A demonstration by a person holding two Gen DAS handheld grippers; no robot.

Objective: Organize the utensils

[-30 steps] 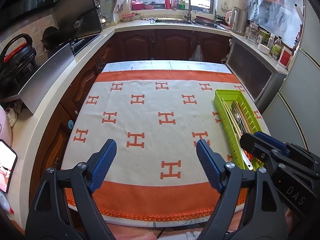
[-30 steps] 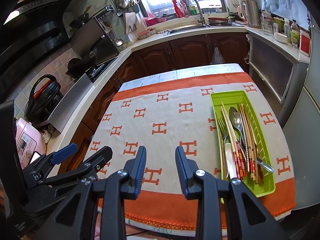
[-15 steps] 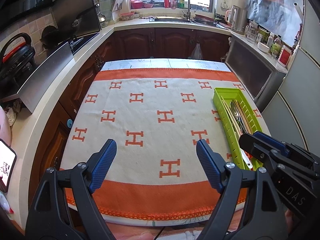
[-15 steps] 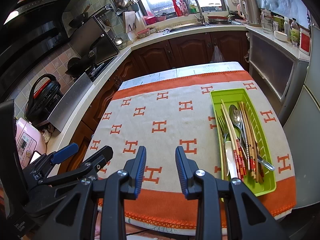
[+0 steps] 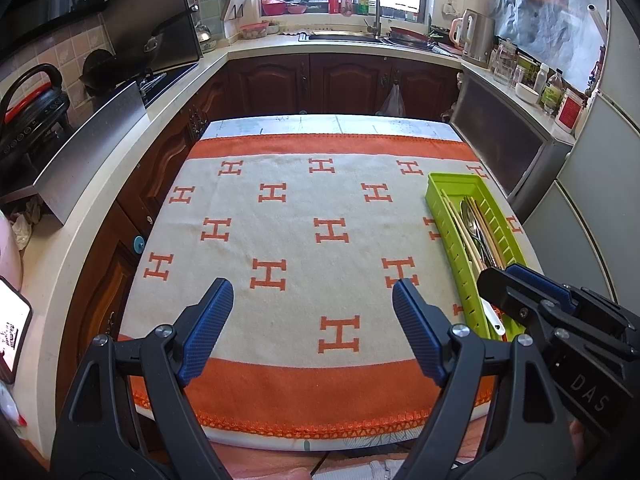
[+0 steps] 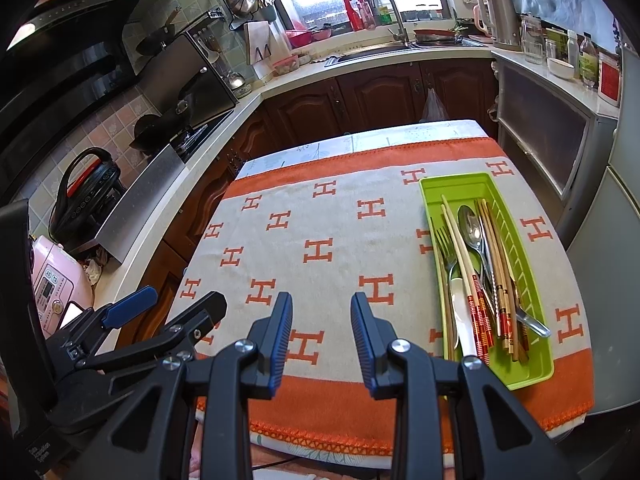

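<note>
Kitchen table under an orange-and-cream cloth (image 6: 332,216), green tray (image 6: 532,374) holding utensils (image 6: 476,264). Left gripper (image 5: 312,316) hovering wide apart, empty. Right gripper (image 6: 322,332) narrower, gripping nothing.

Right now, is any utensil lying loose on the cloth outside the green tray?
No, the spoon, fork and chopsticks all lie inside the green tray, and the cloth around it is bare.
</note>
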